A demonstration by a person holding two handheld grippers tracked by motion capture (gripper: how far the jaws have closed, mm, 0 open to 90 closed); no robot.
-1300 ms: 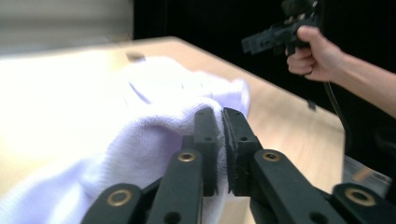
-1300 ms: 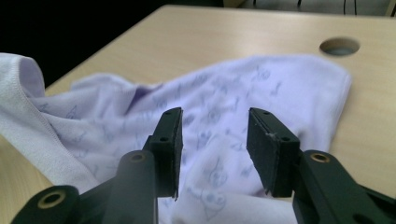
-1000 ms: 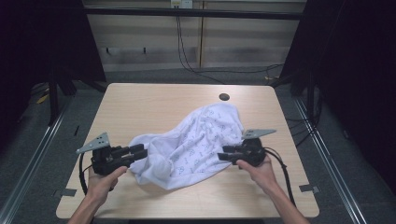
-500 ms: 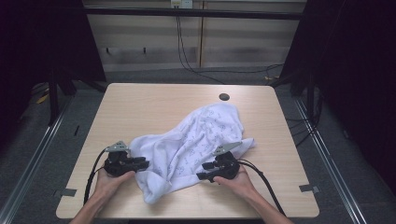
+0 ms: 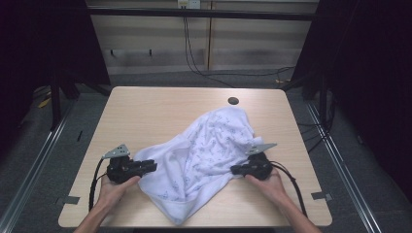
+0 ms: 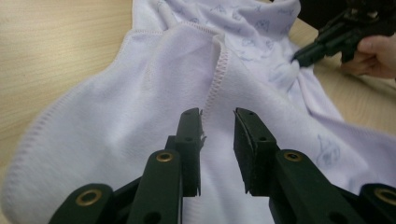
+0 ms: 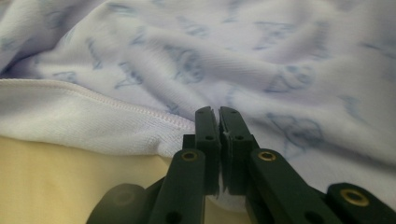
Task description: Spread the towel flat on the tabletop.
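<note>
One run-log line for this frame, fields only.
cloth: crumpled on table | left gripper: open above cloth | right gripper: shut on cloth edge

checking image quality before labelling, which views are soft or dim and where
High view: table evenly lit, surroundings dark, cloth print faint. Left gripper view: seam sharp, left tool slightly soft. Right gripper view: right tool fairly sharp, cloth behind it blurred, table yellowish.

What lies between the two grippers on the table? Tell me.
The white cloth spans the whole stretch between the left gripper and right gripper, rumpled on the table; the high view shows it.
</note>
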